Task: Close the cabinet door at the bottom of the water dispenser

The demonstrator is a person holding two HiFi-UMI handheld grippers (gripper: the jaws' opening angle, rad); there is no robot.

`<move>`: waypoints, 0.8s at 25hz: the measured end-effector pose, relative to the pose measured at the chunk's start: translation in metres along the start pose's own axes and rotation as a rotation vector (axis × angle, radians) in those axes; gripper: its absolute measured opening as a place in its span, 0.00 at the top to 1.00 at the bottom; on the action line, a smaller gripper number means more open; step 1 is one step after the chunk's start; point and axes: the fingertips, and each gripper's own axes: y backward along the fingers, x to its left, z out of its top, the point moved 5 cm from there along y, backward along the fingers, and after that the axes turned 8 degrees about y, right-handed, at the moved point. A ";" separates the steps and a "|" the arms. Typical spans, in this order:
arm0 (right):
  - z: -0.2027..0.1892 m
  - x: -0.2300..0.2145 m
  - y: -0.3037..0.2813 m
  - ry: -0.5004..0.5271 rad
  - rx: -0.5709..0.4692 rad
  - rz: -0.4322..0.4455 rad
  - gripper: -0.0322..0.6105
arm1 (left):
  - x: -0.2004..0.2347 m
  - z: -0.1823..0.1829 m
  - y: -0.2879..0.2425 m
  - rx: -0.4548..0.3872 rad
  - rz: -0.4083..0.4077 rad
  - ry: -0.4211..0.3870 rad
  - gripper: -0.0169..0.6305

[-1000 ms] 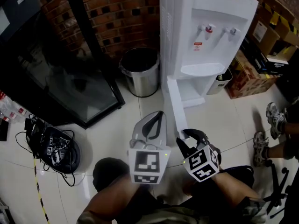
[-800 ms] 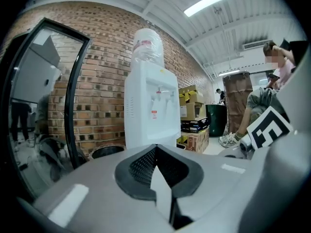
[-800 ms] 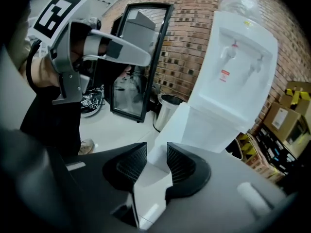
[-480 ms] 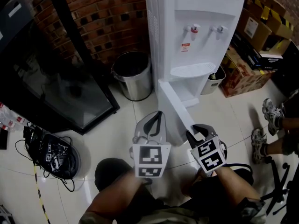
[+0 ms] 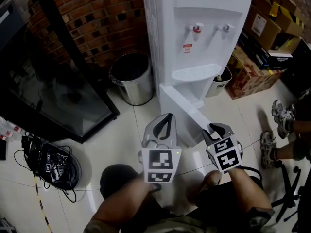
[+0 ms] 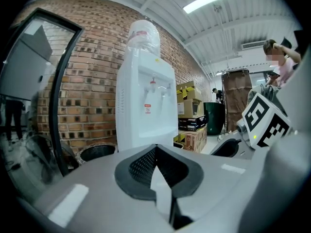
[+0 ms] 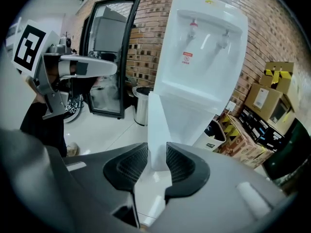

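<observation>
1. White cabinet door stands swung open from the foot of the water dispenser, with its free edge between the jaws of the right gripper.
2. Those jaws have just been closing, and their pads pinch that edge.
3. The left gripper, just beside the right one, has its jaws pressed together on nothing; the door lies ahead to its right.

water dispenser: top cut off by head view's upper edge
red label: print too small to read
cabinet door: covers part of the cabinet opening
2 shoes: wearer cut off at right edge
</observation>
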 end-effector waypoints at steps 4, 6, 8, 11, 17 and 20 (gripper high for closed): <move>-0.004 -0.018 -0.003 -0.021 0.029 -0.020 0.77 | 0.001 -0.003 -0.007 0.008 -0.001 0.000 0.97; -0.007 -0.030 -0.005 -0.035 0.045 -0.033 0.77 | 0.003 -0.005 -0.010 0.014 0.003 -0.001 0.97; -0.010 -0.041 -0.009 -0.051 0.055 -0.049 0.77 | 0.005 -0.008 -0.014 0.020 0.008 -0.002 0.97; -0.012 -0.058 -0.014 -0.077 0.062 -0.077 0.77 | 0.009 -0.012 -0.021 0.030 0.015 -0.009 0.97; -0.013 -0.086 -0.023 -0.130 0.065 -0.104 0.77 | 0.020 -0.019 -0.034 0.049 0.031 -0.007 0.97; -0.013 -0.100 -0.030 -0.138 0.063 -0.131 0.78 | 0.020 -0.020 -0.042 0.050 0.025 -0.004 0.97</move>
